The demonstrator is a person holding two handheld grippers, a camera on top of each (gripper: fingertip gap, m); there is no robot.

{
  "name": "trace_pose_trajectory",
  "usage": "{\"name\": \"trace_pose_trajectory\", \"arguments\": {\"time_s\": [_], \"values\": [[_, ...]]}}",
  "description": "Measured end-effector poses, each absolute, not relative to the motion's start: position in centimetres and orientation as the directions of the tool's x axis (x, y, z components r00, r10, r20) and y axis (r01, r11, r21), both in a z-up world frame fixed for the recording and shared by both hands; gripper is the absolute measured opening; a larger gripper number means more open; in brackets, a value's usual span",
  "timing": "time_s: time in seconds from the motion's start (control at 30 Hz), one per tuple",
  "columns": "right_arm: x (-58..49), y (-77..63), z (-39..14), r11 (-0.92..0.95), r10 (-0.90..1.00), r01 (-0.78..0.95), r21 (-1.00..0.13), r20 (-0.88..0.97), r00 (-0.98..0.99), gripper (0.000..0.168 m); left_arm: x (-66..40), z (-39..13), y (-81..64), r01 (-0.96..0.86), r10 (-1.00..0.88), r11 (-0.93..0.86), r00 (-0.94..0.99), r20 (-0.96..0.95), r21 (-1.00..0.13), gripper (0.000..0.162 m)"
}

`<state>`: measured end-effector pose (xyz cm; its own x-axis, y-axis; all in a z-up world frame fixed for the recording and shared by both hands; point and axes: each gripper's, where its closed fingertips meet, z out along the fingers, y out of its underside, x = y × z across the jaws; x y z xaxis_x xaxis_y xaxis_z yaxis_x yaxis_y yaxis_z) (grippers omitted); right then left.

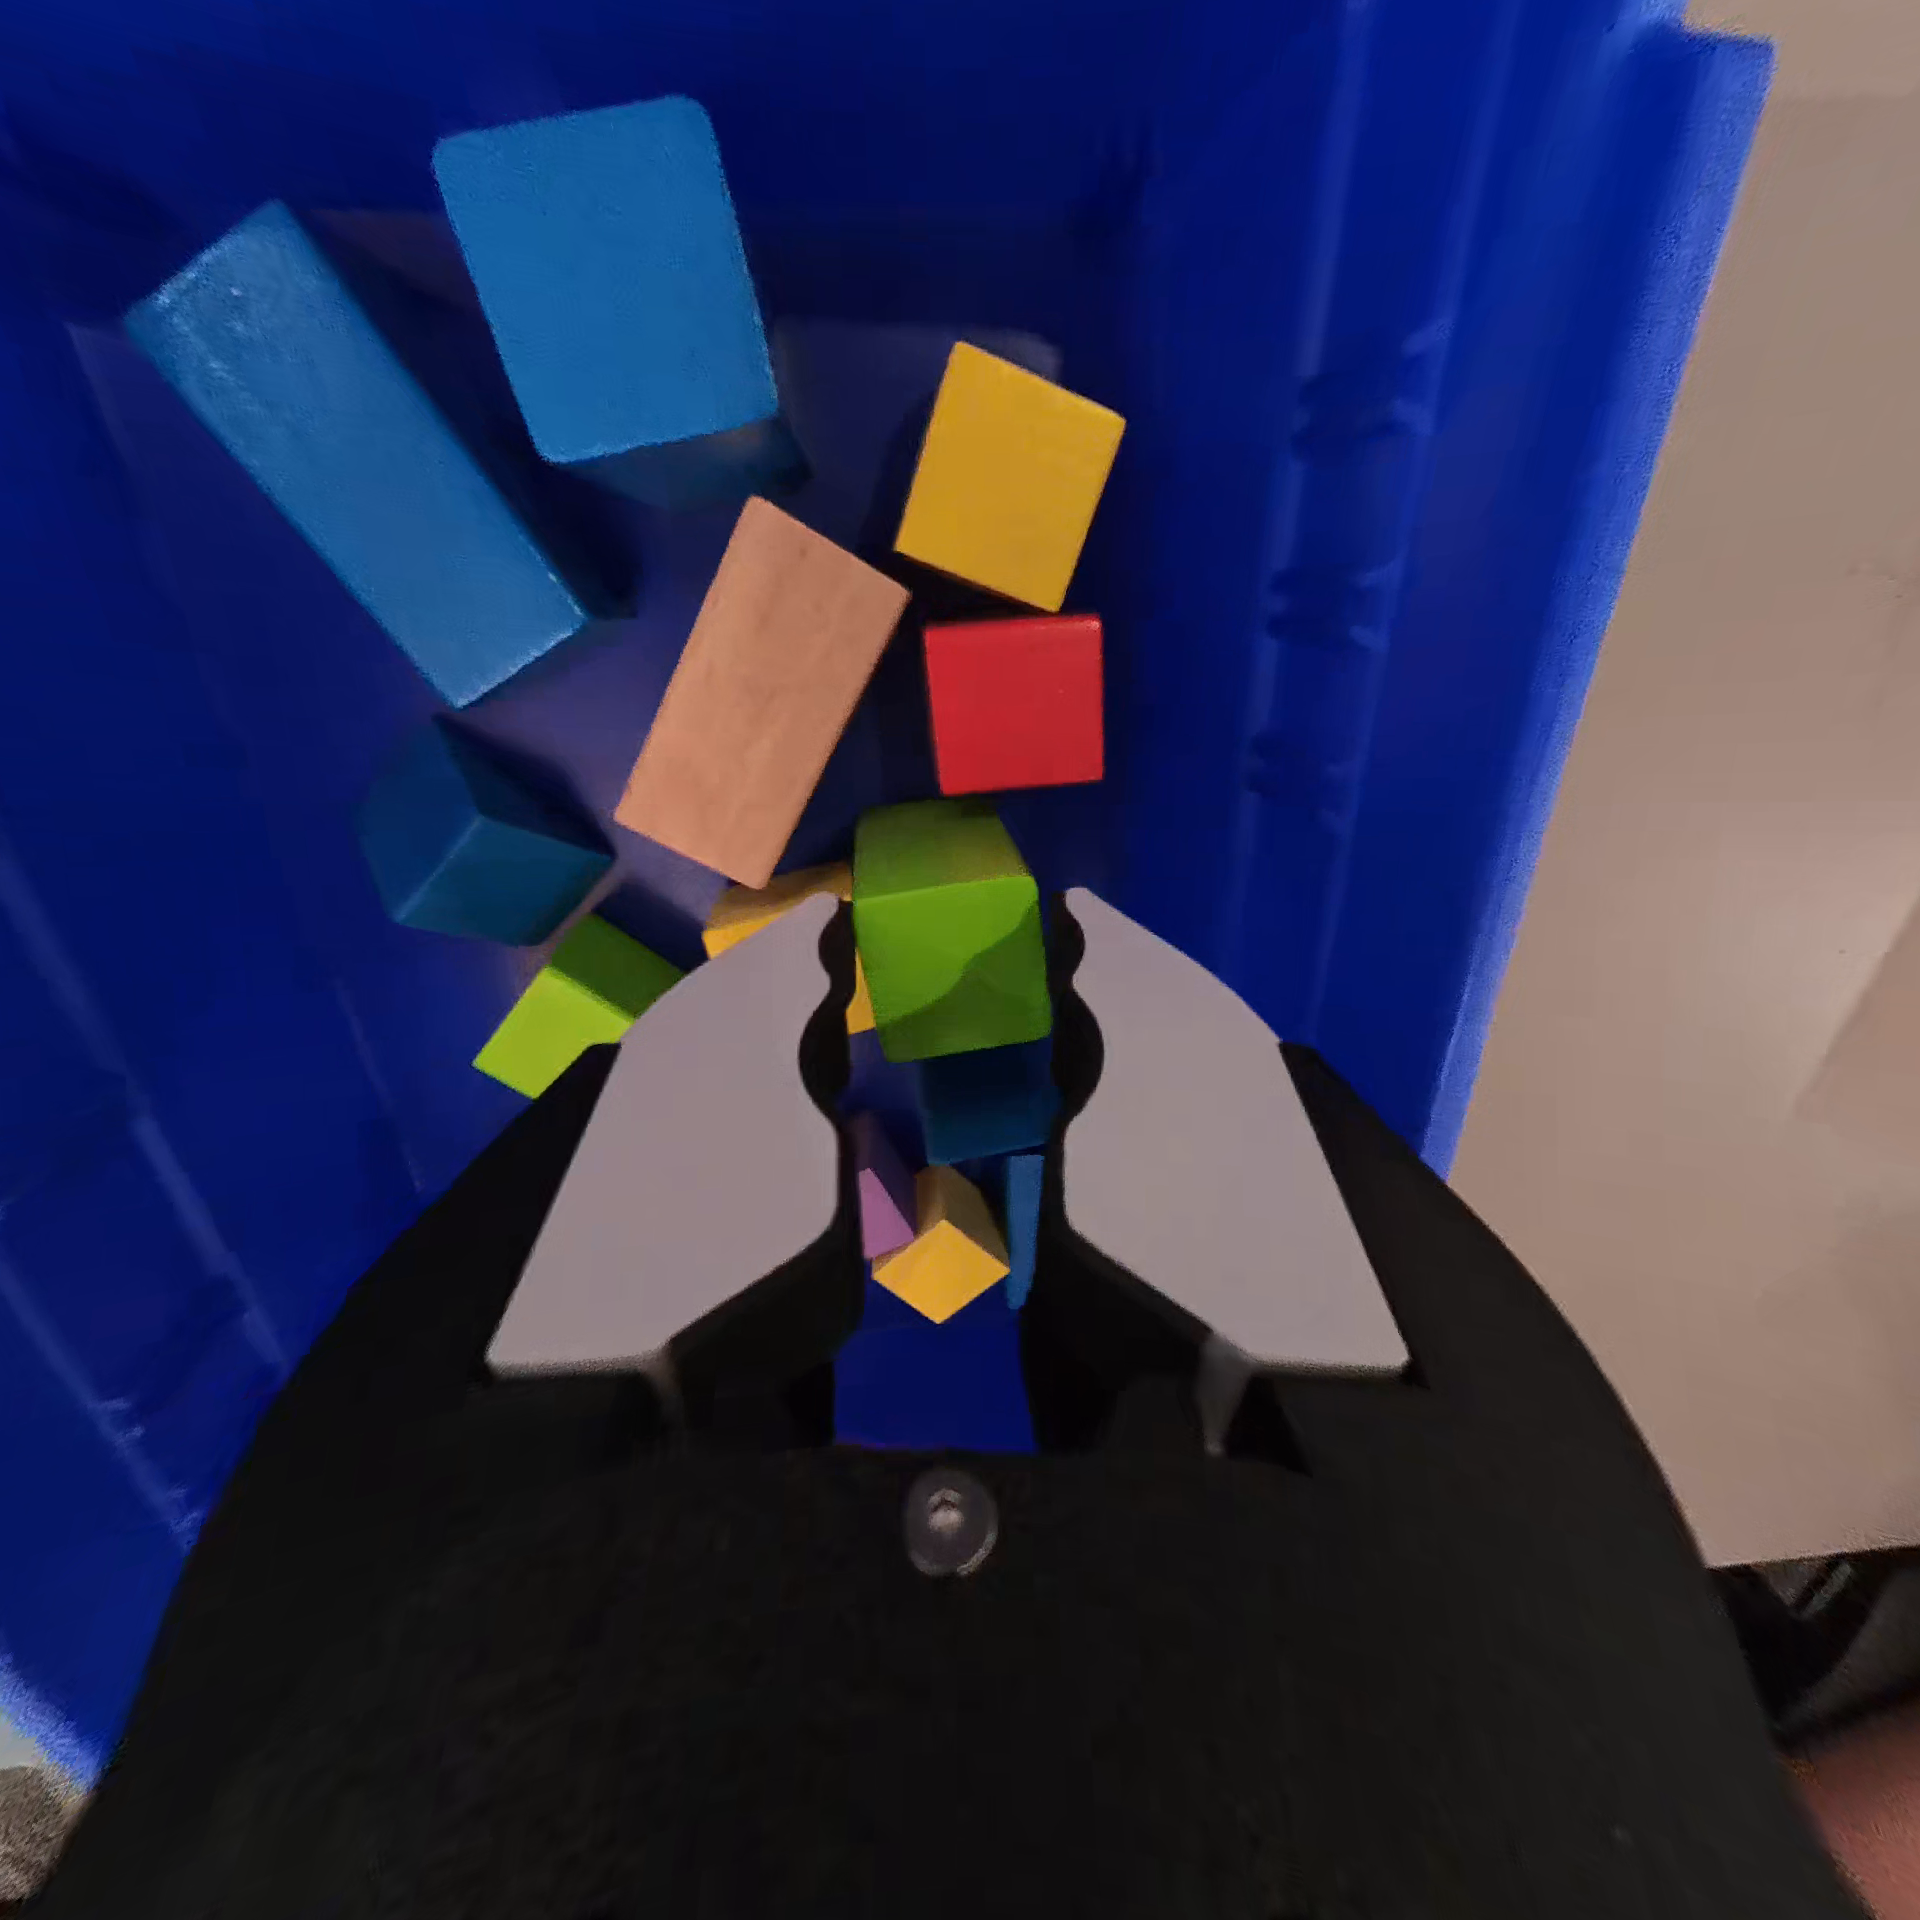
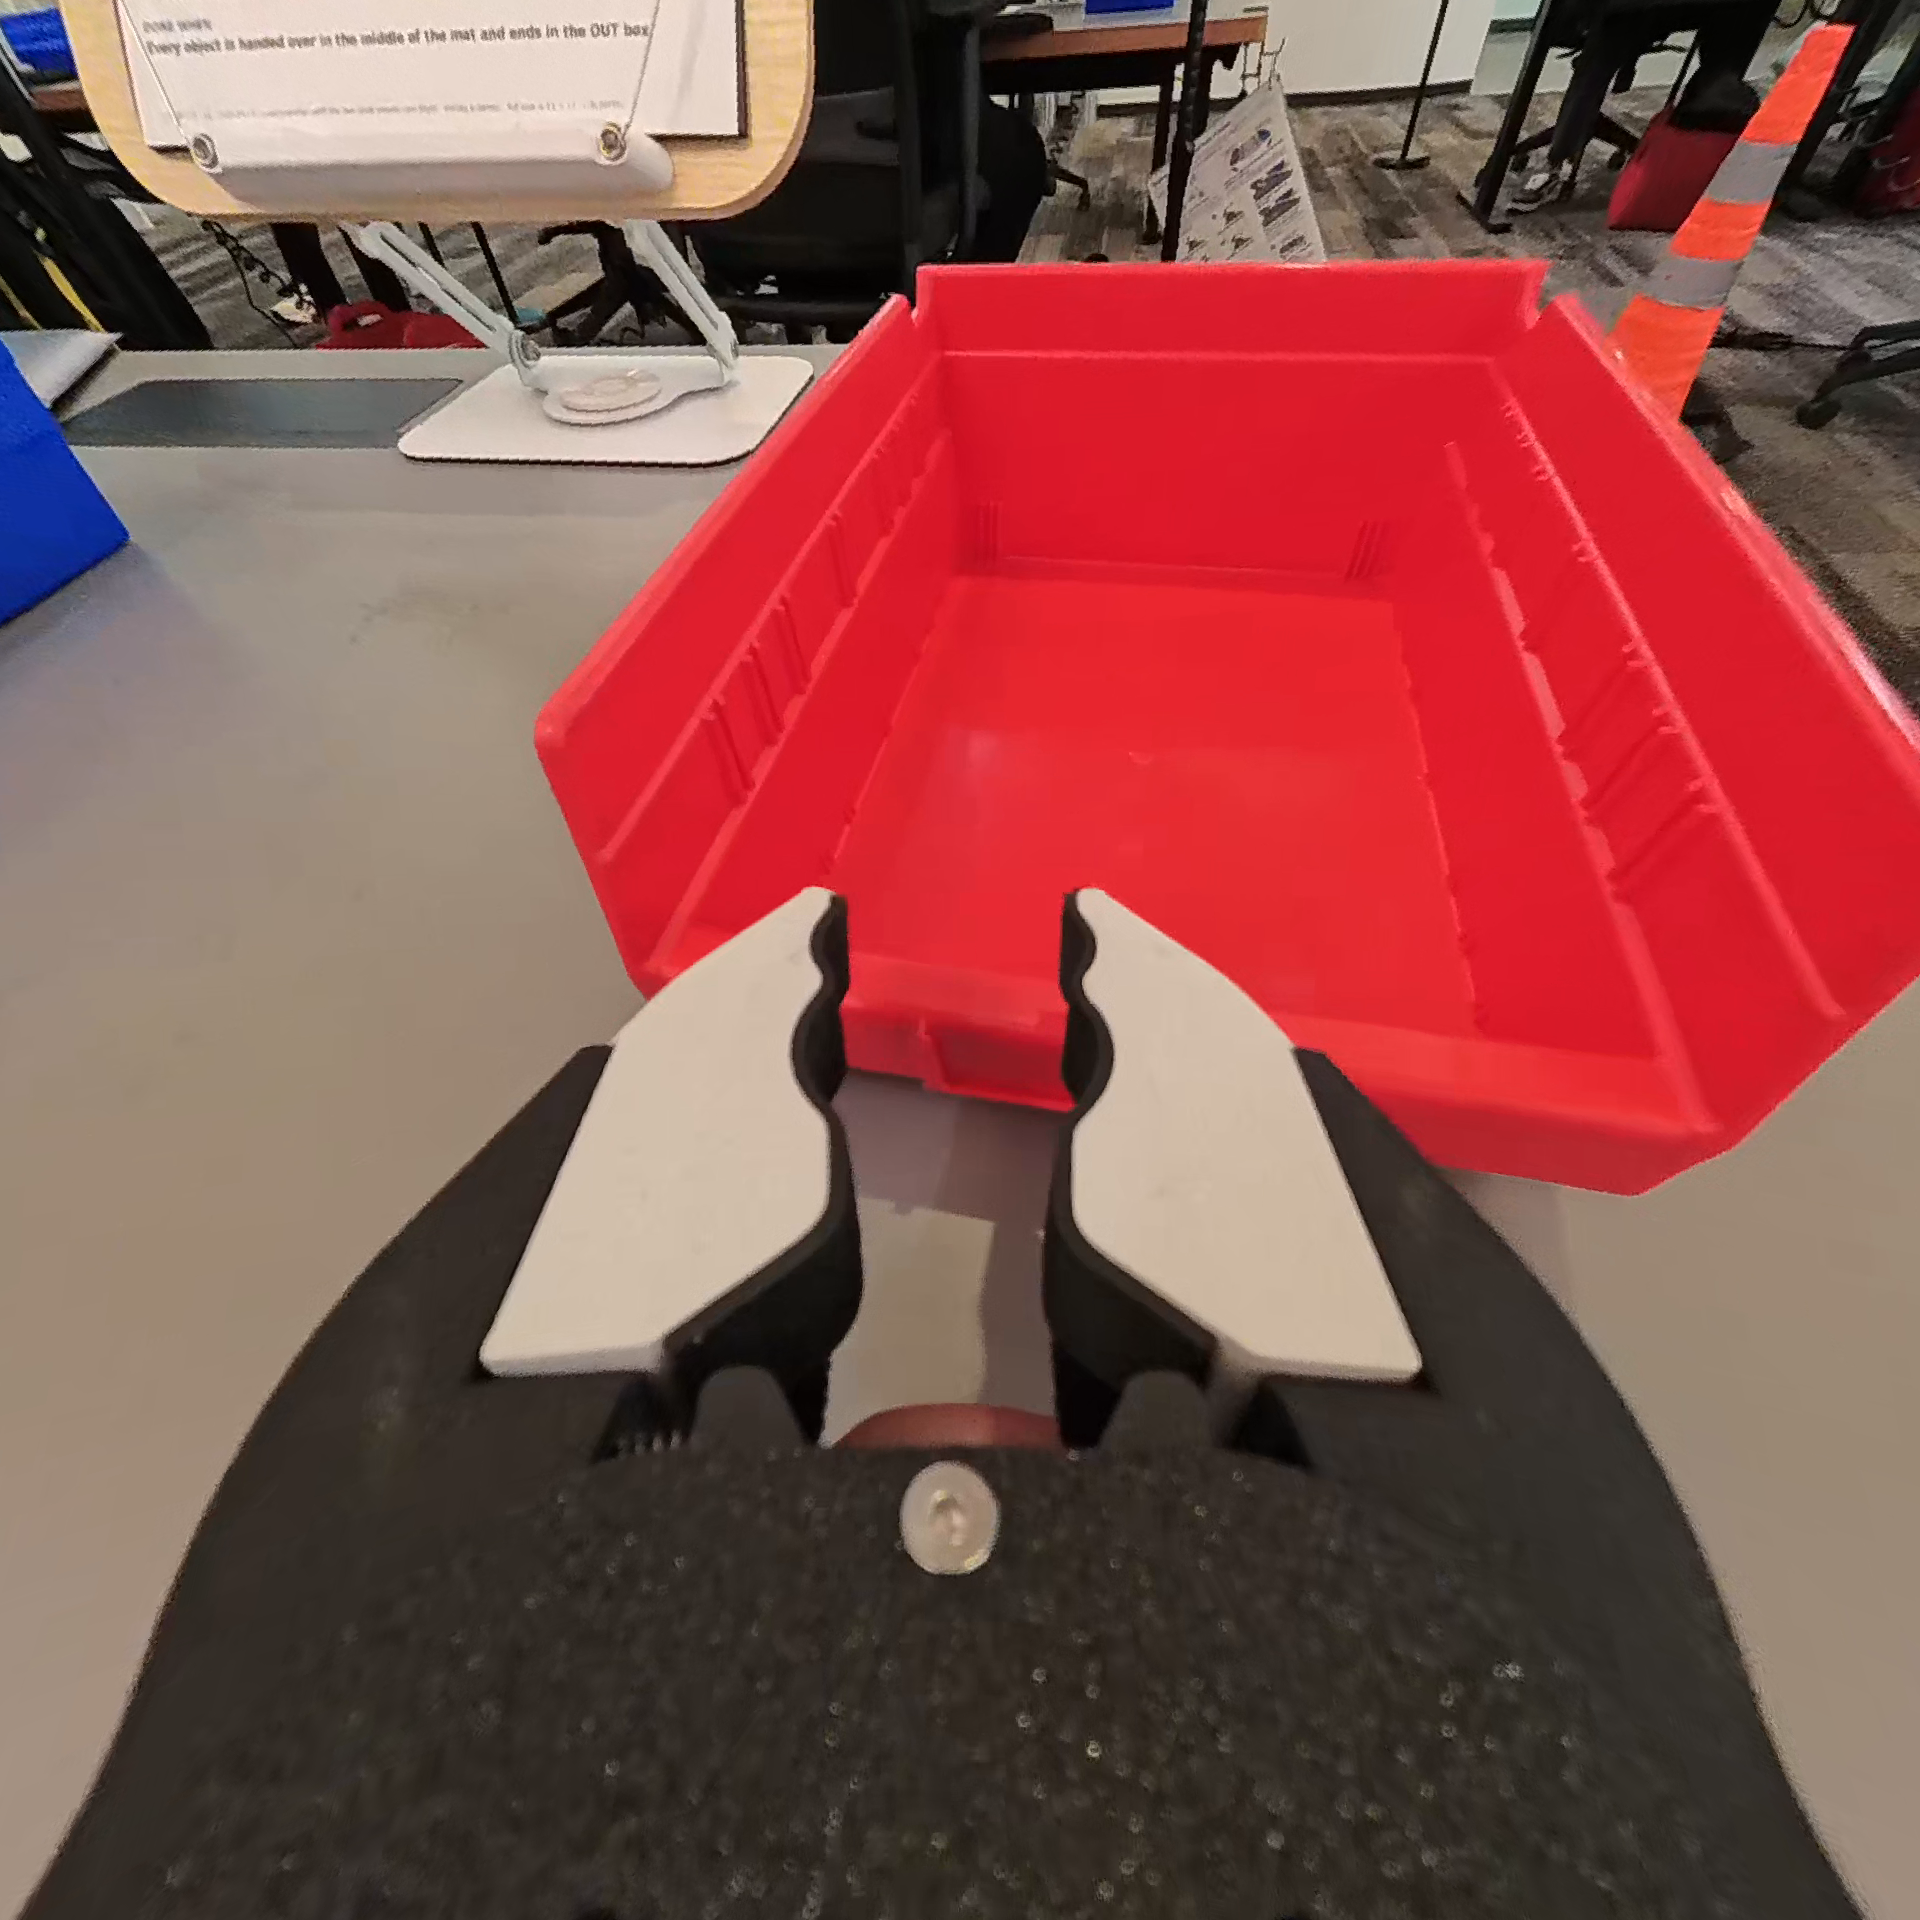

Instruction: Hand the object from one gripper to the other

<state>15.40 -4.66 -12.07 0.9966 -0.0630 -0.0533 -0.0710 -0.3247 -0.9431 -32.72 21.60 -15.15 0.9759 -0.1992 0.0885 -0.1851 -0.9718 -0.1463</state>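
Left wrist view: my left gripper (image 1: 948, 935) points down into blue bin (image 1: 1351, 520), jaws parted about a block's width with green block (image 1: 951, 935) sitting between the tips. Right edge of the block looks touching the right finger; small dark gap on the left side, so I cannot tell if I have a firm hold. Other blocks in the bin: 2 large blue blocks (image 1: 353, 447), tan block (image 1: 764, 691), yellow block (image 1: 1008, 478), red cube (image 1: 1013, 704), a second green block (image 1: 577, 1003), small yellow cube (image 1: 943, 1262) lower between my fingers. Right wrist view: my right gripper (image 2: 954, 935) hovers over grey table (image 2: 260, 831), jaws apart, holding nothing, aimed at near wall of red bin (image 2: 1195, 727).
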Motion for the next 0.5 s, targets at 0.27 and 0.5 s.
{"name": "trace_pose_trajectory", "arguments": {"time_s": [0.27, 0.5], "values": [[13.3, -5.2, -10.3, -0.278, -0.01, -0.053, -0.959, -0.052, 0.999, 0.038, -34.9, -13.1, 21.8, -0.197, -0.249, -0.957, 0.934, 0.254, -0.213, 0.034], [1.9, -4.2, -4.3, -0.171, 0.383, -0.148, -0.974, -0.204, 0.901, 0.039, -36.9, -6.6, 20.4, -0.098, -0.399, -0.889, 0.646, 0.651, -0.447, 0.034]]}}
